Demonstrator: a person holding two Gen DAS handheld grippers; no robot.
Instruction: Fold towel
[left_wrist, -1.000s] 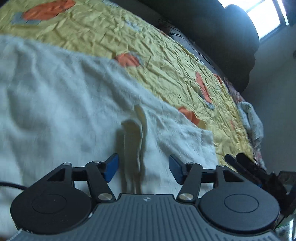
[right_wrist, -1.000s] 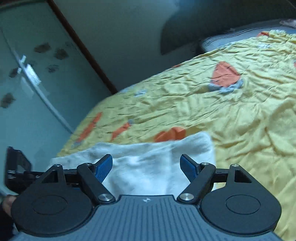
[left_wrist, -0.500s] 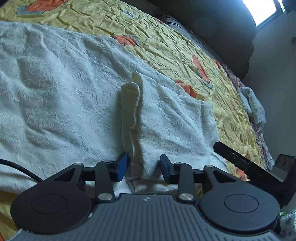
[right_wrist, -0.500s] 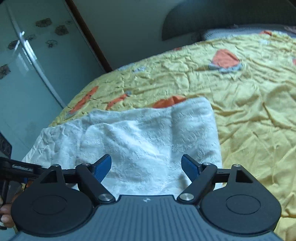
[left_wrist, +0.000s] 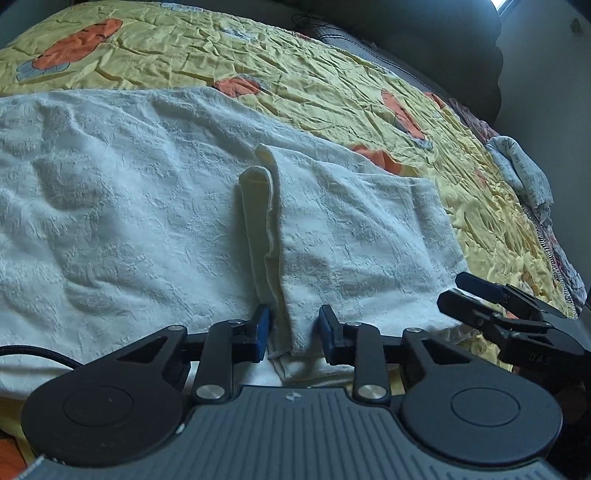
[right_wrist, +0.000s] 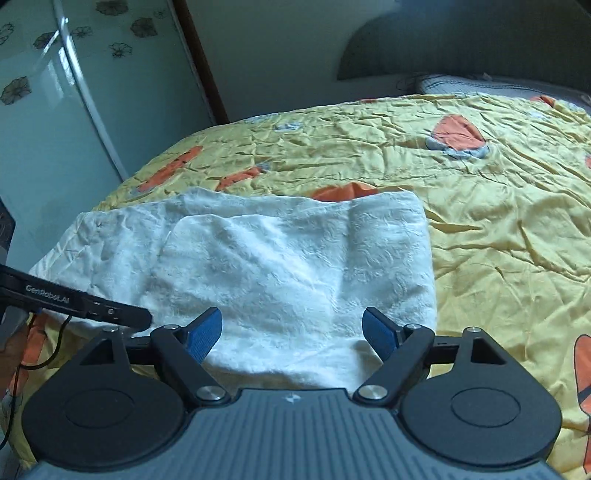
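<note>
Spread across the bed, a wrinkled yellow bedsheet (left_wrist: 332, 85) with orange shapes is carrying the one white towel (left_wrist: 110, 221) we are folding; a dark headboard (right_wrist: 461, 55) is rising behind it and a glass wardrobe door (right_wrist: 55, 110) is standing off to the side.

What is changing is on our left. A second ago the left gripper (left_wrist: 293, 328) was gaping around the raised pleat of the towel; its jaws have just been closing, and now the blue pads (left_wrist: 262, 326) are sitting narrow on either side of that stood-up fold near the towel's near edge. We are judging that the cloth is caught or very nearly caught, though we cannot tell from here whether the pads are truly pressing it. The blur of a second ago is gone as well, and the cameras are now looking more steeply down on the cloth.

Our right gripper (right_wrist: 293, 334) is keeping its jaws spread wide over the towel's other near corner, with cloth lying between the fingers but nothing pinched. So we are reading this as one corner almost secured and the other not yet taken, before any lift.

Counting: one towel, two grippers, one bedsheet, and one bundle of patterned cloth (left_wrist: 524, 173) lying at the far edge of the bed, well apart from the towel.
</note>
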